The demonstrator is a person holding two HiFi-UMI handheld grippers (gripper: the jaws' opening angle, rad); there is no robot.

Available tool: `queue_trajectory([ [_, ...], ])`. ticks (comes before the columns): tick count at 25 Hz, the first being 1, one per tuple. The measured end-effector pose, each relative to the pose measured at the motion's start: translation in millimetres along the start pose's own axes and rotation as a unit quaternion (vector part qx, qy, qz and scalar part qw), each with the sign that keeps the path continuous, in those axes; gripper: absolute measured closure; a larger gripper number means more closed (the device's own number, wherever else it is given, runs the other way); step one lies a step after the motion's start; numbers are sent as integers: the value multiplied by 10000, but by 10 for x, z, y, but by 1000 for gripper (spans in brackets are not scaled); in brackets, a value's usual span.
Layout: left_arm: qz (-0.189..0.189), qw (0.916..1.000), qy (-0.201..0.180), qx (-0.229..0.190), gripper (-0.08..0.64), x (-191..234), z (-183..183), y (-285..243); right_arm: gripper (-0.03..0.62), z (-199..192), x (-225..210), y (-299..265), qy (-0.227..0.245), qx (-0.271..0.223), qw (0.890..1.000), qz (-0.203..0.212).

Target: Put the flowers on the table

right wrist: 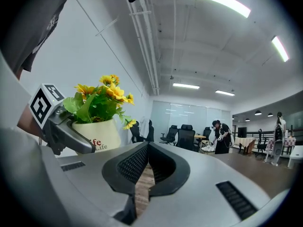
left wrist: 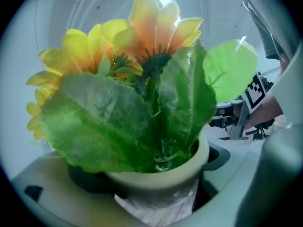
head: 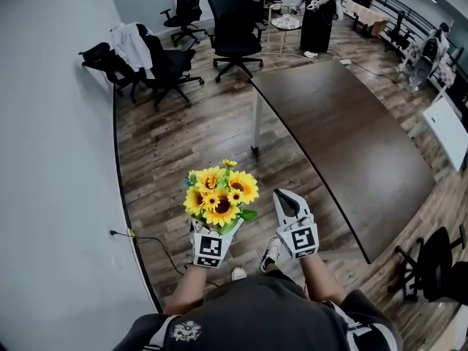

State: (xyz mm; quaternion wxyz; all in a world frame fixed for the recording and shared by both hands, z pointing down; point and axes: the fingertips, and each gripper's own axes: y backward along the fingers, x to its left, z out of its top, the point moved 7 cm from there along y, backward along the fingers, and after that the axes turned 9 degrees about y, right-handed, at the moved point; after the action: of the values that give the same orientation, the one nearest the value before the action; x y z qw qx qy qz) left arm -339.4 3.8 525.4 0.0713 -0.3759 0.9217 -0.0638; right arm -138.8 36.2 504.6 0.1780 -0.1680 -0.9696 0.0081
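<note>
A pot of yellow artificial sunflowers [head: 220,195] is held up in front of me over the wooden floor. My left gripper [head: 210,234] is shut on its cream pot [left wrist: 163,174], whose green leaves fill the left gripper view. The same flower pot [right wrist: 96,132] shows at the left of the right gripper view. My right gripper [head: 287,202] is beside the flowers, shut with nothing between its jaws [right wrist: 147,148]. The long dark brown table [head: 351,148] stands ahead to the right, its top bare.
Black office chairs [head: 235,28] stand beyond the table, one with a white garment [head: 132,42]. A person [head: 317,9] stands near a small round table at the back. A grey wall [head: 51,159] runs along the left. Another chair [head: 435,265] is at the table's near right.
</note>
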Motion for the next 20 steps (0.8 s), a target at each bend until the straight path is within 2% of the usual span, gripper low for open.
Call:
queue_trajectory([
  [4, -71, 10000, 14, 20, 11, -18, 59, -376, 569, -96, -262, -122, -105, 58, 9999, -2],
  [12, -252, 9997, -22, 72, 11, -57, 184, -1123, 569, -257, -661, -450, 32, 167, 9993, 347],
  [20, -303, 9994, -77, 125, 11, -215, 366, -1831, 569, -596, -1430, -562, -201, 138, 9996, 132],
])
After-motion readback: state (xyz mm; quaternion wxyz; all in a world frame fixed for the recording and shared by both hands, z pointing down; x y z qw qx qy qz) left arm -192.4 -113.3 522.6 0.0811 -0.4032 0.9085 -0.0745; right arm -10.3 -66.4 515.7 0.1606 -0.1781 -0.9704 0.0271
